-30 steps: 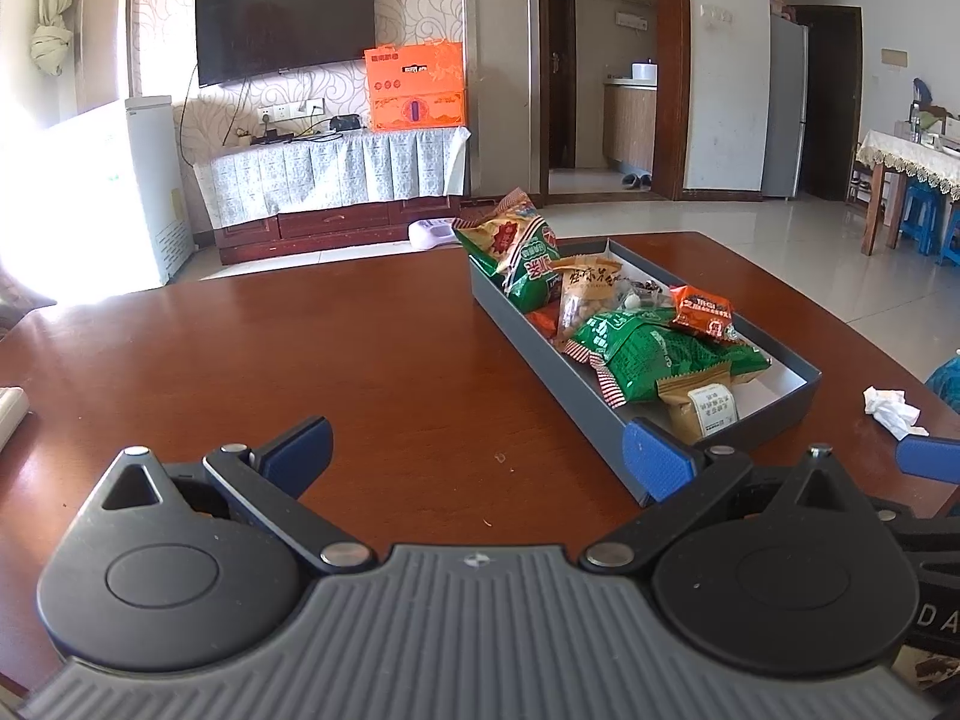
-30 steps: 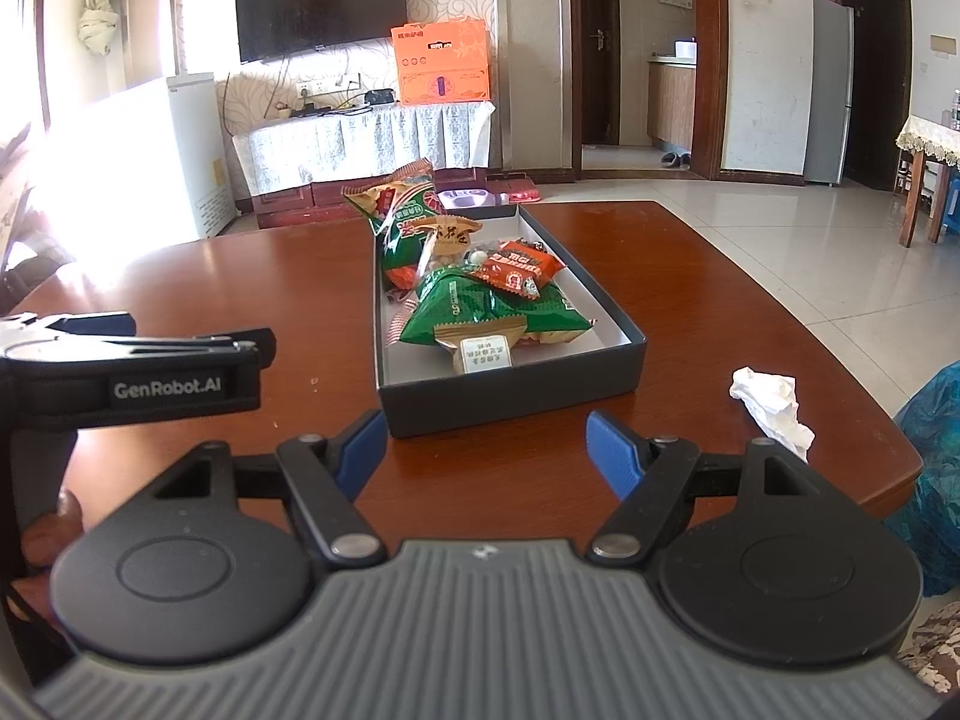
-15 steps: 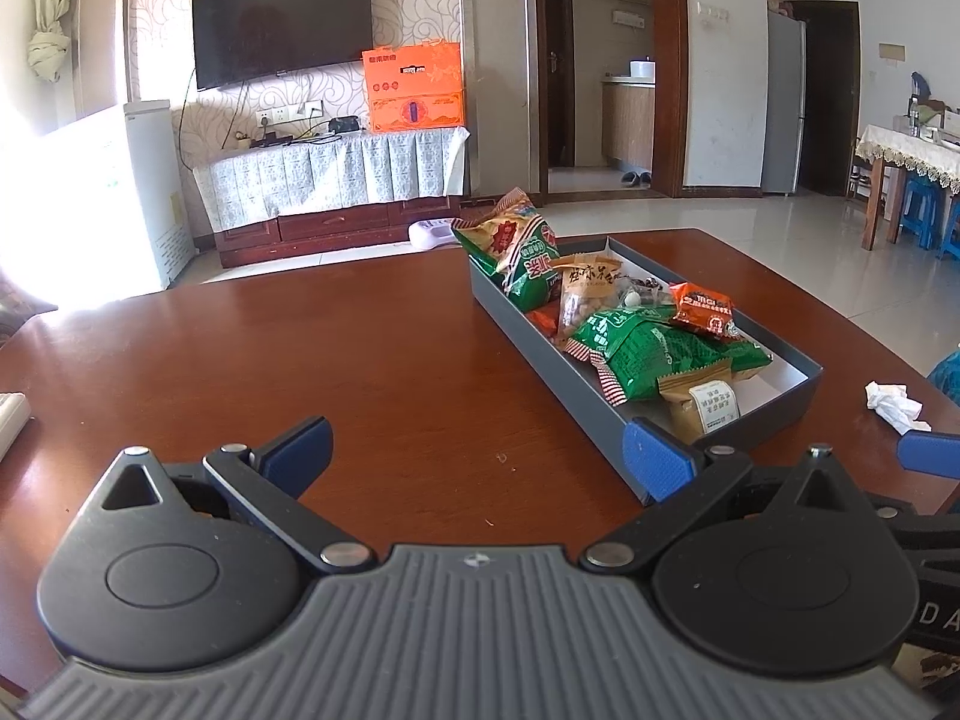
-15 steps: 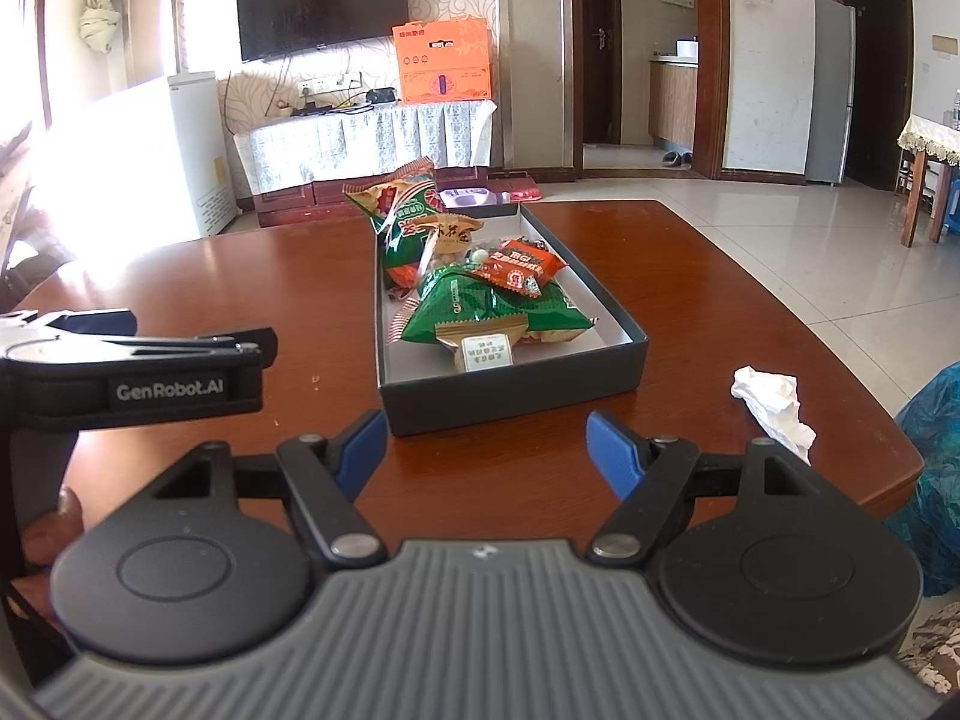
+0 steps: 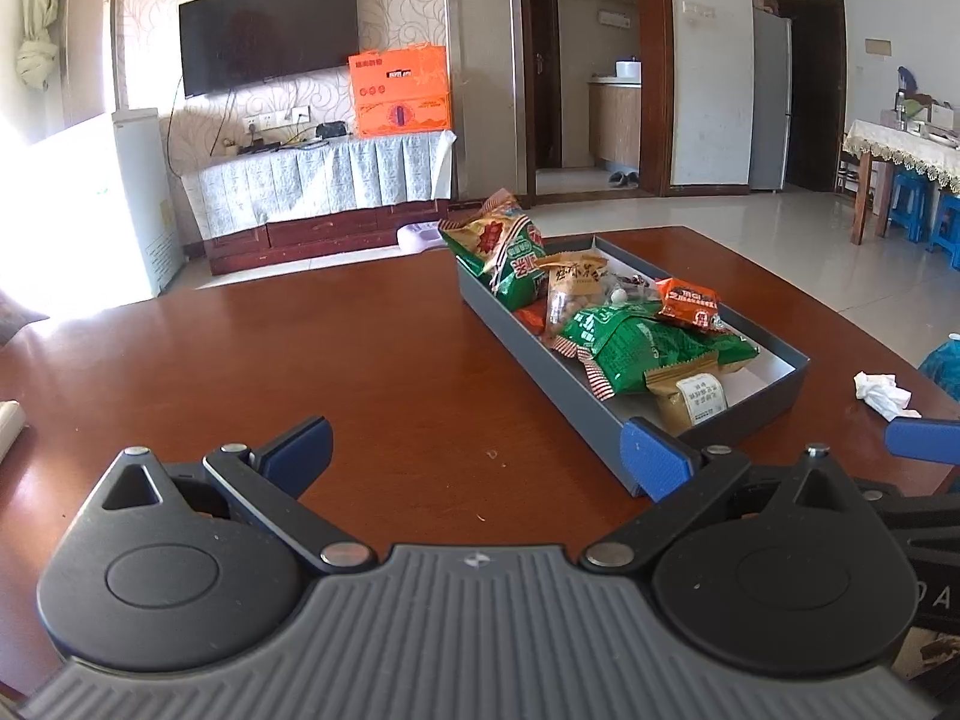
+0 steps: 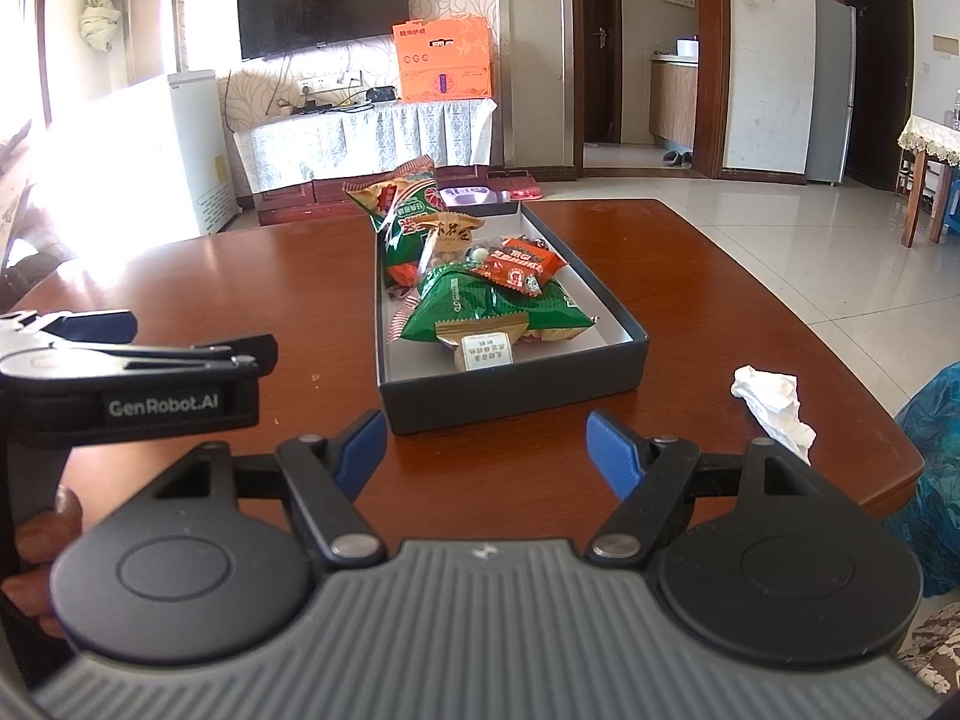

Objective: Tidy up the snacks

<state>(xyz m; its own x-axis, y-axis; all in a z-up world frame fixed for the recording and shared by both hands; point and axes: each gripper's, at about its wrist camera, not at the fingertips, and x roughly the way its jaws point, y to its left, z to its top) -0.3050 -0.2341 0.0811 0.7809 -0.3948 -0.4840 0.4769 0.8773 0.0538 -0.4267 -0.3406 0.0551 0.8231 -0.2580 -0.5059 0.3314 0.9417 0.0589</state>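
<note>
A dark grey box [image 5: 558,373] [image 6: 516,390] lies lengthwise on the brown table and holds several snack packets: a large green bag [image 5: 642,348] [image 6: 486,306], an orange-red packet [image 5: 690,303] [image 6: 519,264], a small tan packet with a white label [image 5: 687,399] [image 6: 483,348] at the near end, and a green-and-red bag [image 5: 504,252] [image 6: 402,210] at the far end. My left gripper [image 5: 477,456] hovers open over bare table left of the box's near corner. My right gripper [image 6: 486,450] is open just short of the box's near wall. Nothing sits between either pair of fingers.
A crumpled white tissue [image 5: 882,393] [image 6: 774,402] lies near the table's right edge. The left gripper's body and the hand holding it [image 6: 42,540] fill the left of the right wrist view. A TV cabinet and an orange carton [image 5: 402,93] stand beyond the table.
</note>
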